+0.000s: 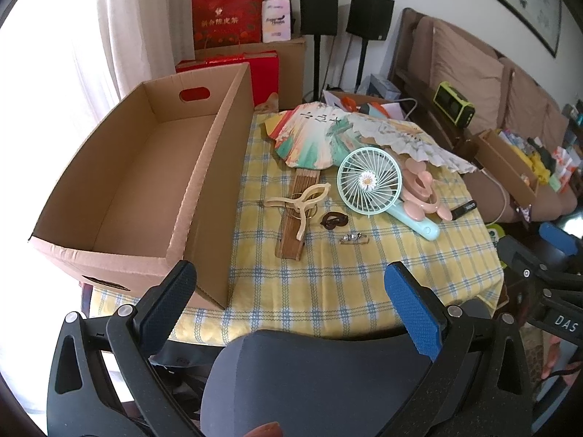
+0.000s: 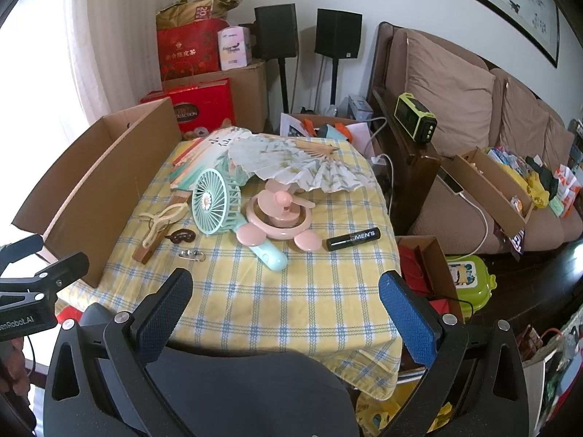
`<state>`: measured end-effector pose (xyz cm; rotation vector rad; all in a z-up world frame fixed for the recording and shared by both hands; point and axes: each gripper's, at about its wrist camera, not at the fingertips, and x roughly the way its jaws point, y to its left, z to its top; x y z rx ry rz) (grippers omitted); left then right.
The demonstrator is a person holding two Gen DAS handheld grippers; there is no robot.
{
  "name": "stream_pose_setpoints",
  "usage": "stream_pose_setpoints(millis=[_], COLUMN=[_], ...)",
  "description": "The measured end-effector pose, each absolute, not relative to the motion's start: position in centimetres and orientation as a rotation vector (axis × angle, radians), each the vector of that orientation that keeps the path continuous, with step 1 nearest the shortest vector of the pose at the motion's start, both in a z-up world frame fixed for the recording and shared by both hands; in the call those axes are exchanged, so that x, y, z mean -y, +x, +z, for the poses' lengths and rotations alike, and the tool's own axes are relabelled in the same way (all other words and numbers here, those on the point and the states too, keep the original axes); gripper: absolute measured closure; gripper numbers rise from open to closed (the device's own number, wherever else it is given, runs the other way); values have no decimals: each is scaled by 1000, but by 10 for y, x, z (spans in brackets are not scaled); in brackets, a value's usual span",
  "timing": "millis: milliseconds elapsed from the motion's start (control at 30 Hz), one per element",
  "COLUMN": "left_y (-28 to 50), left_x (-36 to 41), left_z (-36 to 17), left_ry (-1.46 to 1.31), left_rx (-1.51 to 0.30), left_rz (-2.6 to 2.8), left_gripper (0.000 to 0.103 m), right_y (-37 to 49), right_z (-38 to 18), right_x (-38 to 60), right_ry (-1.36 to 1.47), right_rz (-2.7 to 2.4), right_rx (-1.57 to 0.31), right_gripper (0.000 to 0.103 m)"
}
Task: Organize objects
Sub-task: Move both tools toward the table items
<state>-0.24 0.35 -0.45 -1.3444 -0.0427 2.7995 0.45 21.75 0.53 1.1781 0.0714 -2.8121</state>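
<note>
An empty cardboard box [image 1: 145, 167] stands on the left of the checked tablecloth [image 1: 328, 273]; it also shows in the right wrist view [image 2: 91, 182]. On the cloth lie paper fans [image 1: 328, 134], a mint handheld fan [image 1: 370, 182] [image 2: 215, 202], a pink fan [image 2: 280, 215], a beige hair claw [image 1: 302, 204], a dark brown clip [image 1: 333, 220], a small metal clip [image 1: 351, 238] and a black tube [image 2: 353, 238]. My left gripper [image 1: 291, 284] is open and empty above the table's near edge. My right gripper [image 2: 286, 293] is open and empty there too.
A grey chair back [image 1: 309, 375] sits under both grippers. A brown sofa [image 2: 473, 127] with a box of clutter [image 2: 510, 182] stands to the right. Red gift boxes [image 2: 196, 73] and two speakers [image 2: 309, 32] stand behind the table. Floor clutter [image 2: 466, 284] lies right of it.
</note>
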Motion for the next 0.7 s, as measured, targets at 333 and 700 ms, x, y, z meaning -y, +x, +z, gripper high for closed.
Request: stream_pose_setpoints(millis=[333, 700], left_y=[-3, -5], left_x=[-4, -3], left_z=[-5, -9], left_ry=[-1346, -1344], left_rx=[43, 51], left_rz=[2800, 2782], left_gripper=[0, 0], right_y=[4, 2], right_z=[6, 3], right_x=[-218, -220], right_ry=[1179, 1187], right_rz=[-2811, -2809], right_rx=[-71, -79], right_gripper=[0, 0])
